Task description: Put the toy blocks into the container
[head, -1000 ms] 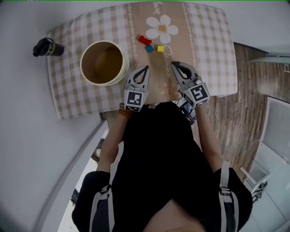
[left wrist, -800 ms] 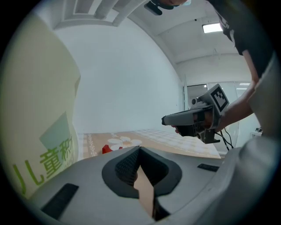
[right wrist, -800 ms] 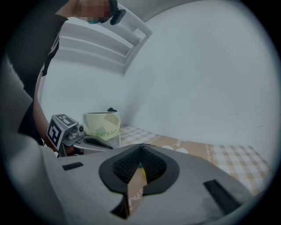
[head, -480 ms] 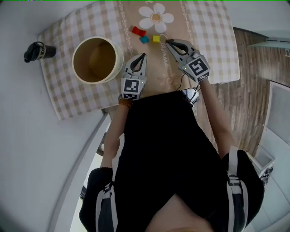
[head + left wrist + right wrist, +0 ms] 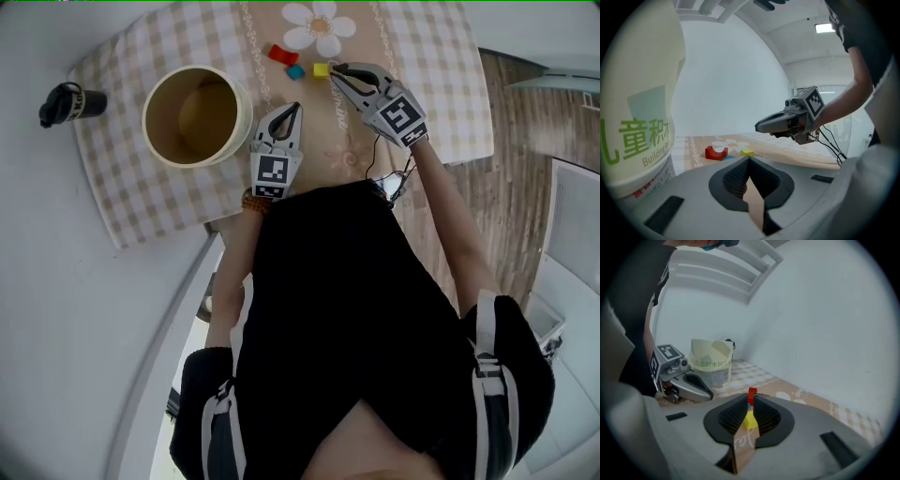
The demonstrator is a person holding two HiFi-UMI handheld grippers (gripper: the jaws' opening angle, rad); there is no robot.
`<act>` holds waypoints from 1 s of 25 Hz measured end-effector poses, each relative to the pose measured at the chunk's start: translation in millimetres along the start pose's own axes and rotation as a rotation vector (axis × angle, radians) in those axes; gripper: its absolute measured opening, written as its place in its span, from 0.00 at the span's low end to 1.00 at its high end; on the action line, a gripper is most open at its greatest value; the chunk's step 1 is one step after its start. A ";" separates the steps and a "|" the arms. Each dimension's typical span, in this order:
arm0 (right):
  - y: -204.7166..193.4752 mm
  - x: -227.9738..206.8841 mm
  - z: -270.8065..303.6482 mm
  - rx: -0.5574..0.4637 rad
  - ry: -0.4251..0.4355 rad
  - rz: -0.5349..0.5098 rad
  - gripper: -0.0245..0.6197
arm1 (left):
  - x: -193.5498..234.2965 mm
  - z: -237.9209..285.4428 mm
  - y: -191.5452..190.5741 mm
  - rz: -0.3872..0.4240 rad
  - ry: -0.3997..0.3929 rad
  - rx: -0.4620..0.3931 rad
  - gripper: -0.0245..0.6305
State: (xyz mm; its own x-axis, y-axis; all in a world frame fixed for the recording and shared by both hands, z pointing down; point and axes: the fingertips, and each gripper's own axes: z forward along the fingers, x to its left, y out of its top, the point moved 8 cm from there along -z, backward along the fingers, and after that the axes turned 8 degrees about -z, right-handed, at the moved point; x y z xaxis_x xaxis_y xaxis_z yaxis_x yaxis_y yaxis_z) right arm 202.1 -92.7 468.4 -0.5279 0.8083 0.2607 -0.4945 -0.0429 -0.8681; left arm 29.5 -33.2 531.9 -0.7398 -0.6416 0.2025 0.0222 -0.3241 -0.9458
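Head view, left to right: the container (image 5: 192,117) stands on the cloth (image 5: 122,197) with no block in it. The left gripper (image 5: 293,107) is just beside it, jaws together on nothing. Next, the red block (image 5: 283,55), blue block (image 5: 296,72) and yellow block (image 5: 321,69) lie by a flower print, apart from the container. The right gripper (image 5: 336,69) is at the yellow block. Its jaws have just been opening to a narrow slit, and the block sits in line with it, unpinched. We judge the step to be grasping the yellow block. We should widen the jaws, lower them square about its sides, stay clear of the blue block just beside it, and close only once both pads flank it. Only the right gripper view shows the yellow block inside the slit, with red beyond. Only the left gripper view shows the print on the container's wall, and only the head view shows its inside.
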 end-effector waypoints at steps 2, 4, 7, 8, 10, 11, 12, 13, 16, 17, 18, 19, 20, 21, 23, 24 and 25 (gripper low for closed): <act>-3.5 0.1 4.2 0.021 0.015 -0.012 0.12 | 0.4 0.9 -0.2 -0.006 0.002 0.012 0.05; -7.4 0.5 7.2 0.040 0.028 -0.019 0.16 | 0.3 2.4 -0.5 -0.007 0.000 0.020 0.05; -12.1 0.8 10.9 0.058 0.028 -0.023 0.16 | -0.6 3.2 -1.6 -0.007 -0.005 0.020 0.05; -13.2 0.6 13.1 0.061 0.030 -0.021 0.18 | -0.4 3.1 -1.9 -0.007 -0.006 0.020 0.05; -15.1 0.0 18.1 0.068 0.035 -0.021 0.20 | 0.3 2.9 -2.1 -0.006 -0.005 0.019 0.05; -16.3 -0.2 20.4 0.075 0.037 -0.026 0.20 | 0.6 2.8 -2.2 -0.005 -0.005 0.019 0.05; -17.8 -0.4 22.8 0.083 0.040 -0.034 0.20 | 0.9 2.7 -2.0 -0.005 -0.004 0.019 0.05; -19.7 -0.7 25.3 0.094 0.045 -0.042 0.20 | 1.2 2.6 -1.7 -0.006 -0.004 0.018 0.05; -28.3 -0.8 31.5 0.139 0.072 -0.060 0.26 | 0.5 2.3 -3.5 -0.015 -0.005 0.020 0.05; -31.5 -1.0 33.1 0.154 0.080 -0.066 0.26 | -0.1 2.4 -5.0 -0.020 -0.006 0.020 0.05; -34.4 -1.3 34.9 0.166 0.086 -0.070 0.26 | -0.4 2.6 -6.0 -0.023 -0.006 0.019 0.05; -36.8 -1.8 37.0 0.176 0.093 -0.071 0.29 | -0.3 2.7 -6.4 -0.023 -0.006 0.017 0.05; -38.6 -2.4 39.1 0.183 0.098 -0.070 0.30 | 0.0 2.7 -6.6 -0.022 -0.005 0.017 0.05; -40.0 -3.1 41.1 0.189 0.101 -0.067 0.31 | 0.2 2.7 -6.8 -0.023 -0.005 0.017 0.05; -42.2 -4.4 44.4 0.198 0.106 -0.061 0.32 | 0.0 2.6 -6.9 -0.025 -0.006 0.019 0.05; -43.3 -4.4 46.2 0.201 0.111 -0.057 0.32 | -0.1 2.6 -6.8 -0.026 -0.006 0.019 0.05; -44.3 -3.8 48.1 0.204 0.117 -0.054 0.32 | 0.0 2.5 -6.8 -0.027 -0.006 0.019 0.05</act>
State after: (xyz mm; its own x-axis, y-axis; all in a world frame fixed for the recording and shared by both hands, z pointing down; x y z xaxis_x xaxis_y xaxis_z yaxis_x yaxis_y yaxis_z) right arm 192.9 -122.1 526.2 -0.4191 0.8749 0.2429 -0.6552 -0.1063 -0.7479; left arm 31.0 -32.7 539.0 -0.7361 -0.6368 0.2293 0.0154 -0.3544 -0.9350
